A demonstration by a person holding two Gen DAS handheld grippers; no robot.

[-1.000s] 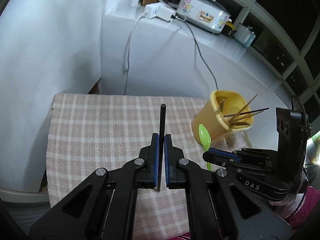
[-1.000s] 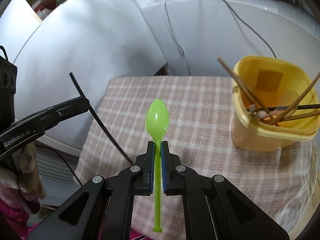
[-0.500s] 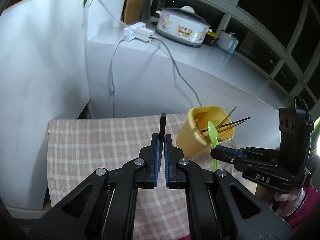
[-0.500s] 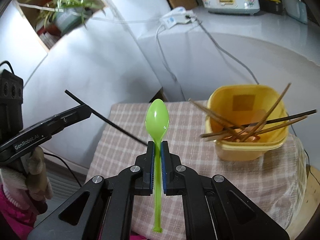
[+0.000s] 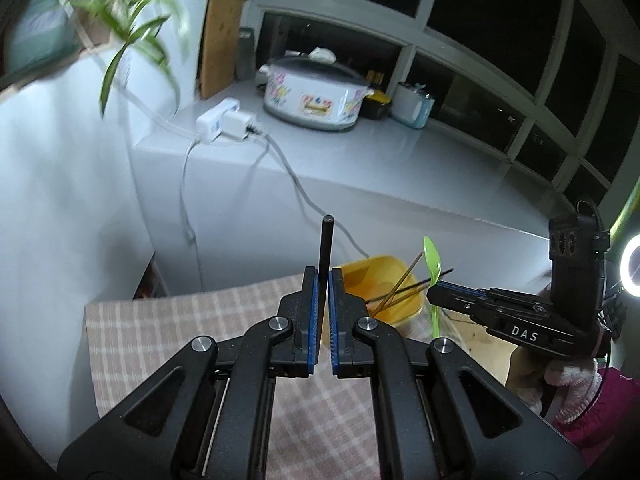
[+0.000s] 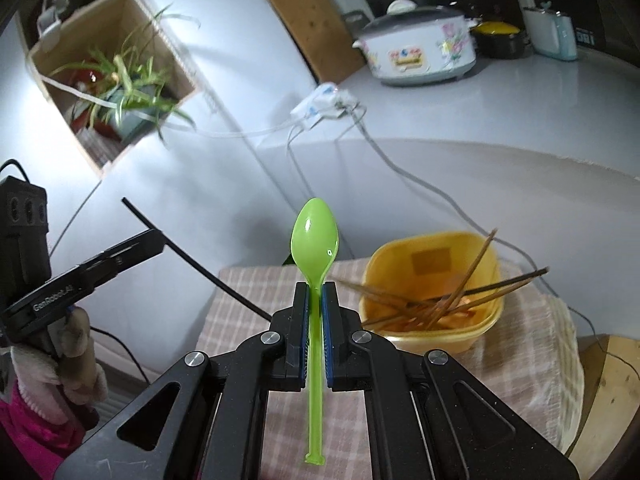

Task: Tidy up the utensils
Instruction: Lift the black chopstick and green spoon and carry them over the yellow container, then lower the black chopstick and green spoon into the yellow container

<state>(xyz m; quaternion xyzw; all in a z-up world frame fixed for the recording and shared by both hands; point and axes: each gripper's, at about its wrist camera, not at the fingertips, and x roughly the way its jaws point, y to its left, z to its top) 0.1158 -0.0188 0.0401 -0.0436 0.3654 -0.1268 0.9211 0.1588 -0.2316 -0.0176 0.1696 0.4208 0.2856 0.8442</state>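
My left gripper (image 5: 322,276) is shut on a black chopstick (image 5: 325,245) that sticks up past its fingertips, held high above the checked cloth (image 5: 160,332). My right gripper (image 6: 315,290) is shut on a green plastic spoon (image 6: 315,240), bowl up. A yellow tub (image 6: 432,292) holding several wooden chopsticks (image 6: 460,296) stands on the cloth, right of the spoon. In the left wrist view the tub (image 5: 372,276) is just behind my fingers, with the right gripper (image 5: 434,292) and spoon (image 5: 433,260) to its right. In the right wrist view the left gripper (image 6: 158,240) and chopstick (image 6: 192,258) are at the left.
A white counter (image 5: 360,168) behind the table carries a flowered cooker (image 5: 316,96), a power adapter (image 5: 224,124) with cables hanging down, and jars. A potted plant (image 6: 124,92) sits in a wall niche at the left. The table's wooden edge (image 6: 604,392) shows at right.
Both grippers have risen and tilted up, so the cloth and tub now sit lower in view and the counter fills more. Each still holds its utensil.
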